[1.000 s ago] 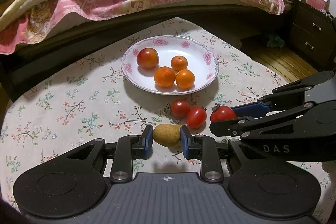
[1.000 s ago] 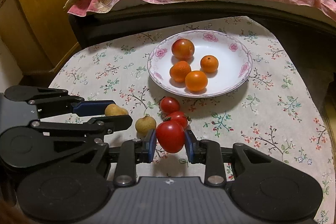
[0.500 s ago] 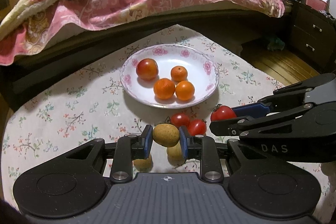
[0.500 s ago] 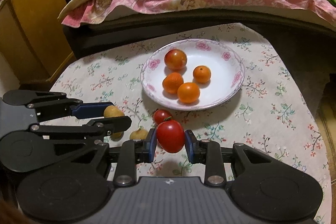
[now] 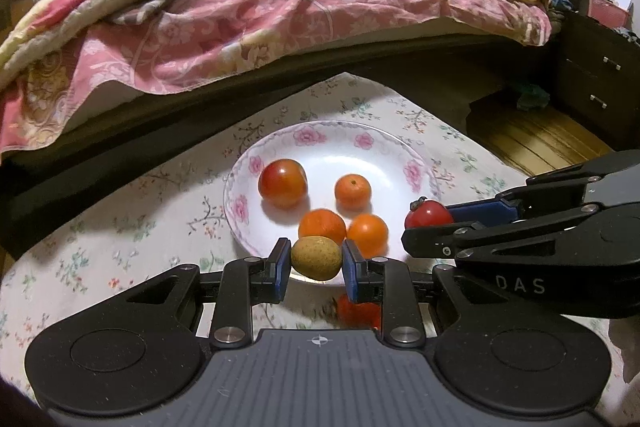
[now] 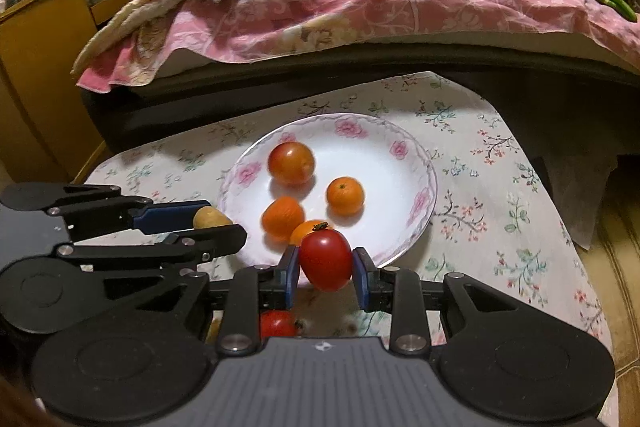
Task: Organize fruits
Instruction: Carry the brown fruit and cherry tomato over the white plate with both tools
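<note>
Both tools carry fruit, and what matters for the set-down is that the flowered plate (image 5: 416, 163) lies straight ahead of and just below each of them. The left tool (image 5: 316, 259) is clamped on a small tan-brown oval fruit (image 5: 316, 258), whose long axis runs crosswise from pad to pad; it hangs over the plate's near rim, close in front of two of the oranges (image 5: 322, 226). The right tool (image 6: 325, 263) is clamped on a red tomato (image 6: 325, 259), its green stem end uppermost, also over the near rim but toward the plate's right side. Neither is clearly nearer: the two stand side by side, almost level. On the plate already lie three oranges and one larger reddish-orange tomato (image 5: 283, 183), which leaves bare white mostly at the far and right parts. I judge that each fruit needs only a short carry forward and down, and the crowded near middle may send a round fruit rolling. Below the tools the flowered tabletop (image 6: 500, 195) is mostly hidden; one more red tomato (image 6: 278, 323) shows blurred under the right tool, and whether other loose fruit remains there cannot be made out.
</note>
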A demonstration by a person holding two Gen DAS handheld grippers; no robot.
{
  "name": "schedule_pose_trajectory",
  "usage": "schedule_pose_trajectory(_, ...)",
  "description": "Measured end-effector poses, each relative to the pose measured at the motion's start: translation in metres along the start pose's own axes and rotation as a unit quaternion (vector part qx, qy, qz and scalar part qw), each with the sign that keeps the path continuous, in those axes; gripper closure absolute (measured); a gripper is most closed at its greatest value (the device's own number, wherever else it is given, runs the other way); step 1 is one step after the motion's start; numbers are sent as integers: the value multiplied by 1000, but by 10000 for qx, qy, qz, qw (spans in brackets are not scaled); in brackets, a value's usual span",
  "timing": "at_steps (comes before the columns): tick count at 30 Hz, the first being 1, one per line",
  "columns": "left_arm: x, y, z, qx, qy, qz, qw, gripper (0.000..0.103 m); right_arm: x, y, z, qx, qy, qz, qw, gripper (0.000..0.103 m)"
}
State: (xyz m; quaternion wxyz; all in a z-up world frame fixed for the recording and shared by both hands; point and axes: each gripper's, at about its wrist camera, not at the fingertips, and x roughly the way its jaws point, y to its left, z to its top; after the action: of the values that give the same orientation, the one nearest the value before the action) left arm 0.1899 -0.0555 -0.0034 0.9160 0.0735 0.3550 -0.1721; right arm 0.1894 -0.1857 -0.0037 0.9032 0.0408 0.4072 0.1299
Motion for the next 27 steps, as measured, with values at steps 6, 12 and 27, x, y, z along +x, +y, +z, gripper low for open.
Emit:
schedule_pose_trajectory(6,20,6,8,-55,-23,11,10000,70,19,-11,11,58,-13,-41,10000,70)
schedule_pose_trajectory(12,36,11,10,-77,-49,25,10000,70,36,-17,17,24,-22,-109,9999,70)
schedule_pose_trajectory(27,46,23,19,-233,-186,17,9996,50,53,-32,30,405,-84,-33,9991,69)
